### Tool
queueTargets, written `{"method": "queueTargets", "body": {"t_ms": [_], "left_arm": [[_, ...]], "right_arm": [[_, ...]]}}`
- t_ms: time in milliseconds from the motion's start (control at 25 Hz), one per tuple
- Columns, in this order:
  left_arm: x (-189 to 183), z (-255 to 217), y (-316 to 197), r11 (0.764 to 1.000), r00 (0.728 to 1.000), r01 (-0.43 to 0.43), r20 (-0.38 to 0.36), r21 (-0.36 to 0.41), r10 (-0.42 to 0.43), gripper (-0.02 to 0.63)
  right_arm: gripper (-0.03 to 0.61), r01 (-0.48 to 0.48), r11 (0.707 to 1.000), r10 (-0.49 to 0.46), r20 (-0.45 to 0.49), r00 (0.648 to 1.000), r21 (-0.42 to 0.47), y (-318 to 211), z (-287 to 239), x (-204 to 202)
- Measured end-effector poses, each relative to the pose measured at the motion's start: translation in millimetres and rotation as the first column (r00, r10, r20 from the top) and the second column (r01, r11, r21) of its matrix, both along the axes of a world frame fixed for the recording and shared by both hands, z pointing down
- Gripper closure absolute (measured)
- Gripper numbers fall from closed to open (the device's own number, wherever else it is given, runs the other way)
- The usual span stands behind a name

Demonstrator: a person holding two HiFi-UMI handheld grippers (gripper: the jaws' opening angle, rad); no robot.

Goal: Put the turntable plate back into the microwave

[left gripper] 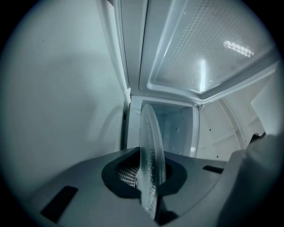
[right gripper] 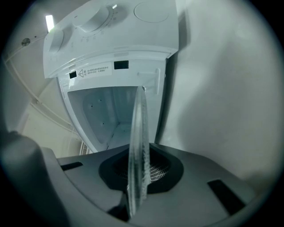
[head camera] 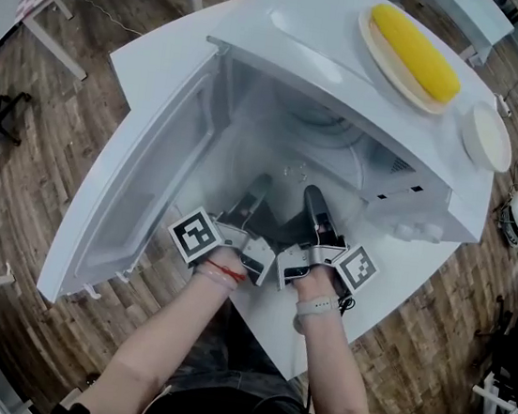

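Gripping the glass turntable plate by its rim, the left tongs and right tongs are both clamped on it. They sit side by side at frame centre in the head view, reaching into the open white microwave on the table. Its door swings toward the lower left. A corn cob lies on a dish on top, upper right.
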State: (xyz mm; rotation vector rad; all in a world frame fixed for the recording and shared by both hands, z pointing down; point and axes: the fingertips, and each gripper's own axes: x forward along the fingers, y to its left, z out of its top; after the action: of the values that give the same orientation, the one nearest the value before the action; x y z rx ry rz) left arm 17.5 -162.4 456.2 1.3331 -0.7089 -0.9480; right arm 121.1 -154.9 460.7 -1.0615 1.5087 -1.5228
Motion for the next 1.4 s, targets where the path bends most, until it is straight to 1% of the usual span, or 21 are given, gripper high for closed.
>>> {"method": "queueTargets", "body": {"t_ms": [240,680,840,1160,1280,1400], "left_arm": [[1,2,-9,1.000,1.000,-0.005,0.001,-0.003,0.005,0.583],[0,1,-15,1.000,1.000,-0.007,-0.002,0.014,0.007,0.583],[-1,-3,-21,0.999,1.000,-0.007,0.002,0.036,0.007,0.583],[0,0,-31,1.000,1.000,-0.011,-0.004,0.021,0.011,0.583],[1,0,-33,1.000,1.000,-0.011,-0.017,0.010,0.011,0.583],[2,1,-35,1.000,0.999,-0.005,-0.039,-0.001,0.005,0.583]], "right_arm": [[0.538,-0.006,1.000,0.006,-0.002,1.000,-0.004,-9,2,1],[0.538,-0.010,1.000,0.010,-0.008,1.000,0.009,-14,2,1],[0.538,-0.010,0.999,0.011,-0.013,1.000,0.036,-20,-2,-1],[0.538,-0.013,1.000,0.013,-0.018,1.000,0.019,-30,-2,0],[0.537,-0.024,0.999,0.023,0.004,1.000,0.041,-32,-5,2],[0.534,-0.056,0.997,0.054,0.023,0.998,0.059,-31,-8,8]]}}
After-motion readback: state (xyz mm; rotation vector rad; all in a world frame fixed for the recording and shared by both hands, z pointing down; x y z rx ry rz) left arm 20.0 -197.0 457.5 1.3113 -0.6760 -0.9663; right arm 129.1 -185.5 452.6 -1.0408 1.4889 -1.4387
